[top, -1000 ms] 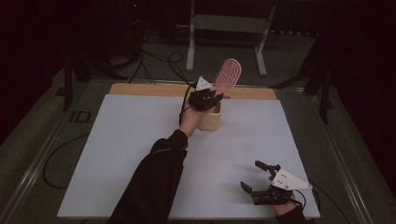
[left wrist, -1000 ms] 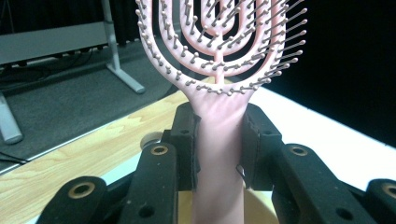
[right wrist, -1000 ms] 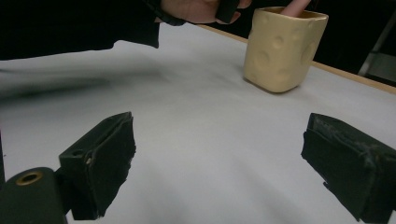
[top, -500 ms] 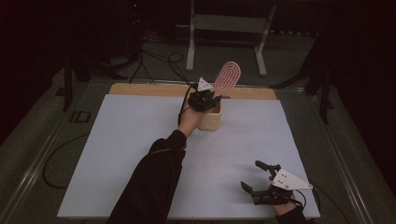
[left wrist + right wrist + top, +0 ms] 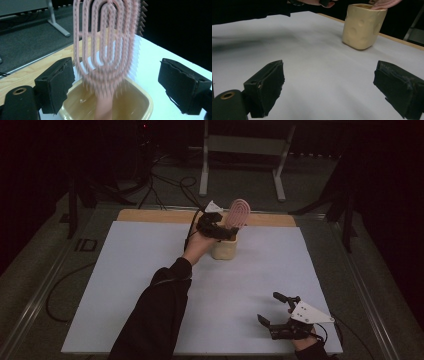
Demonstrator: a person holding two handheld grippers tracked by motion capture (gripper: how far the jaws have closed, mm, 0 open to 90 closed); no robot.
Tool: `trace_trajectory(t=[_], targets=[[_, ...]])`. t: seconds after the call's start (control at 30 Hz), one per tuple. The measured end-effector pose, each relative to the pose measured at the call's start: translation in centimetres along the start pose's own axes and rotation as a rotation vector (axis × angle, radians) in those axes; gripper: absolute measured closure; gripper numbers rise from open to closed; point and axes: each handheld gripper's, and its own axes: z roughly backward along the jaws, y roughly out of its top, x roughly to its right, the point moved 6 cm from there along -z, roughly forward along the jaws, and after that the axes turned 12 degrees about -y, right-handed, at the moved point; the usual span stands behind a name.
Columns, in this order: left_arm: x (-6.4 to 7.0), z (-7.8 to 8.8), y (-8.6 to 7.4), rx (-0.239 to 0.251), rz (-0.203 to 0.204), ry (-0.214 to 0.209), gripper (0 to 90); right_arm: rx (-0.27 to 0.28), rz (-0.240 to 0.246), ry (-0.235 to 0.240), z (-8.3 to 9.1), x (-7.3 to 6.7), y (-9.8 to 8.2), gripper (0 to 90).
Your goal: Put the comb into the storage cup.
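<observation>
From the high view I have the left gripper (image 5: 220, 227) at the far middle of the desk (image 5: 125, 285), right over the cream, dimpled plastic cup (image 5: 224, 249). Standing in that cup is the pink plastic hairbrush with looped, spiked ribs (image 5: 238, 213), handle down inside, oval head up and leaning a little toward the far right.

In the left gripper view the hairbrush (image 5: 107, 45) rises between my two black fingers (image 5: 56, 85), blurred at the lower ribs. Its ribs form nested loops studded with short bristles; the handle drops into the cup's (image 5: 140, 105) hollow. The fingers have just been opening and now stand wide: the right one is well clear of the brush, the left one sits just beside its edge without pressing. The brush is between them, not gripped.

The cup sits near the far edge of the white sheet, just short of the bare wooden strip (image 5: 150, 215) along the desk's back. To its left the sheet is open all the way to the left edge; my left sleeve (image 5: 155, 320) crosses the near middle.

Further right, the right gripper (image 5: 275, 312) rests at the near right corner, close to the front edge. In the right gripper view its fingers (image 5: 265, 86) are spread apart with nothing between them, only bare white sheet, and the cup (image 5: 363, 26) stands well ahead with open room before it.
</observation>
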Motion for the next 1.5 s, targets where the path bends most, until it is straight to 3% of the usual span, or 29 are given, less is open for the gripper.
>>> trace_trajectory(t=[0.27,0.53,0.93,1.27,1.5], targets=[[0.5,0.4,0.1,-0.035,-0.016,-0.024,0.3,-0.001,0.002,0.0,0.0,0.0,0.0,9.1],[0.8,1.0,0.1,-0.073,-0.041,-0.018,0.0,-0.004,0.001,-0.001,0.0,0.0,-0.1,9.1],[1.3,2.2,-0.1,-0.106,-0.066,-0.063,0.0,-0.018,-0.007,0.0,-0.2,0.2,-0.4,9.1],[1.9,3.7,-0.1,-0.096,-0.091,-0.082,0.0,-0.025,-0.001,-0.001,-0.2,0.1,-0.4,9.1],[2.5,4.9,-0.3,-0.094,-0.103,-0.118,0.0,-0.029,0.007,0.001,-0.2,0.0,-0.3,9.1]])
